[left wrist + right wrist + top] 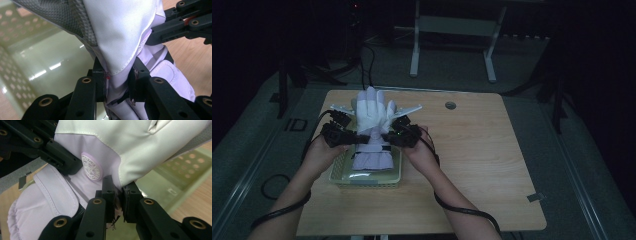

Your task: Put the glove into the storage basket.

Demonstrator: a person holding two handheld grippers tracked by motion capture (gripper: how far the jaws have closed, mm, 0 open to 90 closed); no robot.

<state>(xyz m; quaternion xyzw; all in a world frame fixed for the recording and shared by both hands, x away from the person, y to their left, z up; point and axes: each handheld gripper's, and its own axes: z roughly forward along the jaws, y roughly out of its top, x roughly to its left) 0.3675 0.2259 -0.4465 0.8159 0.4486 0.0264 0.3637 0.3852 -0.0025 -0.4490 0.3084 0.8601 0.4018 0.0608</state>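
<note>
The left tongs (pixel 117 82) are pressed together on a fold of the glove (pixel 120 37), pinching the pale lilac fabric near the wrist, just under the white stitched edge. The right tongs (pixel 118 195) pinch the same glove from its other side, their jaws clamped on the seam where the white part meets the lilac cuff, just beside a round embossed badge (pixel 91 167).

In the high view the left tongs (pixel 360 138) and the right tongs (pixel 384 137) meet at the glove's (pixel 373 112) narrow wrist, one from each side, and hold it upright with its white fingers pointing away from the person. The lilac cuff (pixel 372 160) hangs below the grip, over a pale green perforated basket (pixel 341 176); whether the cuff touches the basket's floor cannot be told.

A grey textured patch (pixel 62 15) covers part of the glove in the left gripper view.

The basket stands on the light wooden worktop (pixel 472 165), near its front left. The person's left hand (pixel 319 155) and right hand (pixel 422 152) grasp the gripper bodies, with black cables (pixel 462 210) trailing back along the forearms.
</note>
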